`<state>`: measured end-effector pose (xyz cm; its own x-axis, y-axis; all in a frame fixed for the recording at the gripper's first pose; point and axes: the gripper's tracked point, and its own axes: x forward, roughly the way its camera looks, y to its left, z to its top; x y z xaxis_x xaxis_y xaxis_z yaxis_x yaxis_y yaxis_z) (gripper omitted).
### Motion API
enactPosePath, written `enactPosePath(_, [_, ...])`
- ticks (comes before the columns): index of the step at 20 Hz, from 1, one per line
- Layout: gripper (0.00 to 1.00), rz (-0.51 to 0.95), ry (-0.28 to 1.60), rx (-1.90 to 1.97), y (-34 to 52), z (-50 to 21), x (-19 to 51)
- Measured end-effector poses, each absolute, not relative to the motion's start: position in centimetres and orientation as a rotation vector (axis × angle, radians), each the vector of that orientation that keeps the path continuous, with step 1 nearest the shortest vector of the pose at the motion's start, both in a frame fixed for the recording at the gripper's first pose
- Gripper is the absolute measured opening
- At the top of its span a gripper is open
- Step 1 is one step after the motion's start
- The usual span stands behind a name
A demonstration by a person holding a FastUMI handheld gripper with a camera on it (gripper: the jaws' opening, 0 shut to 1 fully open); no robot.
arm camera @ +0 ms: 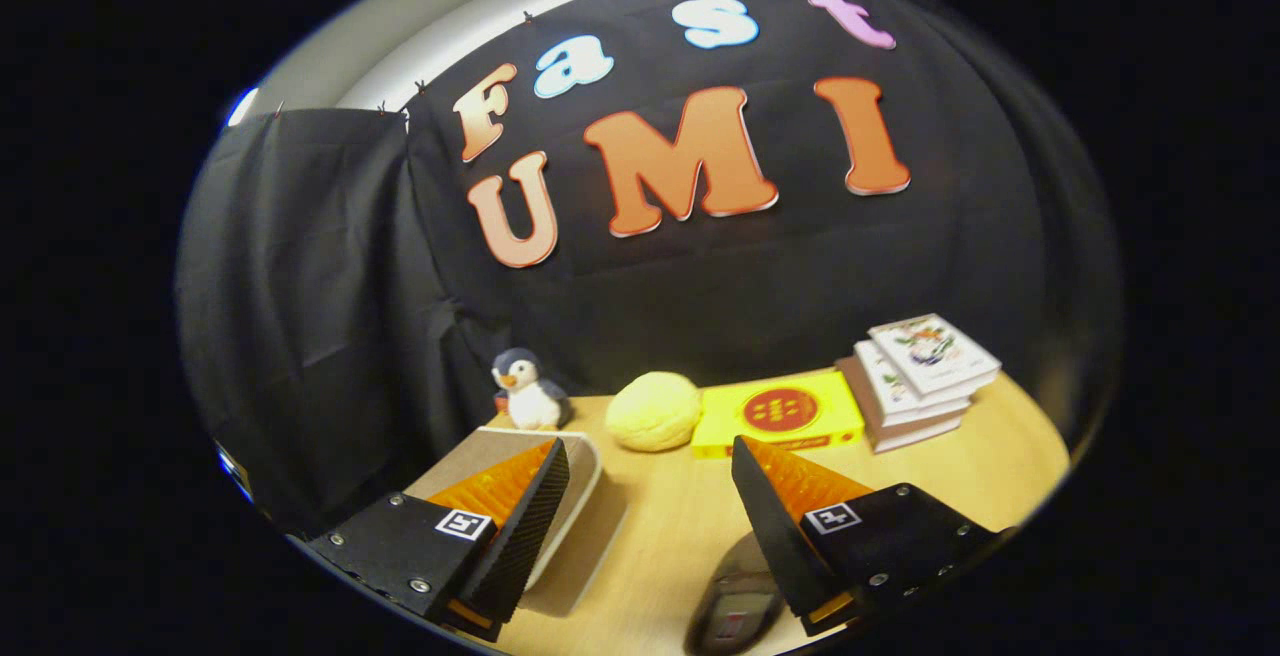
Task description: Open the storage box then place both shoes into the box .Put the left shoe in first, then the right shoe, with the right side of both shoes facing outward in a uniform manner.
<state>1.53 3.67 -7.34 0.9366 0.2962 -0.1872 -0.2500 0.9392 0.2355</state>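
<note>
Fingers are standing wide apart on our gripper (645,496), and they are holding nothing. We are looking over a wooden table (680,526) in the booth. The storage box (570,516) is sitting just beside our left finger, partly behind it, and we are seeing its pale rim and a brown side. We are not able to tell if its lid is up or down, and we are not able to see inside it, so we cannot say if anything is in it yet. A dark shoe (735,601) is lying low between our fingers, close to the right one, and it is blurry, so we cannot tell if it is the left shoe or the right shoe. We are guessing that we are at an early step, maybe getting ready to open the box or to pick up this shoe. Next we are going to need to find out if the box is open, then tip down to the shoe and close on it. Beyond the fingers a toy penguin (528,391), a yellow bun (655,412), a flat yellow box (778,414) and a pile of books (920,376) are sitting near the back wall.
</note>
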Motion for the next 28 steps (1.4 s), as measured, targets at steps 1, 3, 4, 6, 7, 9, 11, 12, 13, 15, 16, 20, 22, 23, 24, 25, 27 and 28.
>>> enactPosePath(1, [0.98,0.336,0.262,0.28,4.6,-8.3,1.7])
enactPosePath(3, [0.98,0.429,0.362,0.42,6.2,-10.8,2.0])
enactPosePath(4, [0.98,0.47,0.422,0.492,6.9,-12.0,2.1])
enactPosePath(6, [0.98,0.563,0.526,0.634,8.3,-13.8,2.3])
enactPosePath(7, [0.98,0.601,0.568,0.694,9.0,-14.5,2.4])
enactPosePath(9, [0.98,0.653,0.634,0.77,9.9,-16.0,2.5])
enactPosePath(11, [0.98,0.72,0.677,0.818,11.2,-16.6,2.6])
enactPosePath(12, [0.98,0.749,0.692,0.841,11.8,-16.7,2.6])
enactPosePath(13, [0.98,0.769,0.71,0.855,12.4,-17.1,2.7])
enactPosePath(15, [0.98,0.791,0.749,0.868,13.0,-18.4,2.7])
enactPosePath(16, [0.98,0.809,0.773,0.884,13.5,-18.9,2.7])
enactPosePath(20, [0.96,0.897,0.816,0.968,14.9,-19.0,2.5])
enactPosePath(22, [0.96,0.939,0.825,1.016,15.5,-18.7,2.4])
enactPosePath(23, [0.95,0.962,0.828,1.042,15.6,-18.4,2.3])
enactPosePath(24, [0.95,0.977,0.825,1.058,15.7,-18.1,2.4])
enactPosePath(25, [0.95,0.99,0.816,1.07,15.5,-17.9,2.3])
enactPosePath(27, [0.95,1.019,0.782,1.106,15.0,-16.4,2.3])
enactPosePath(28, [0.9,1.031,0.753,1.122,14.8,-15.5,2.4])
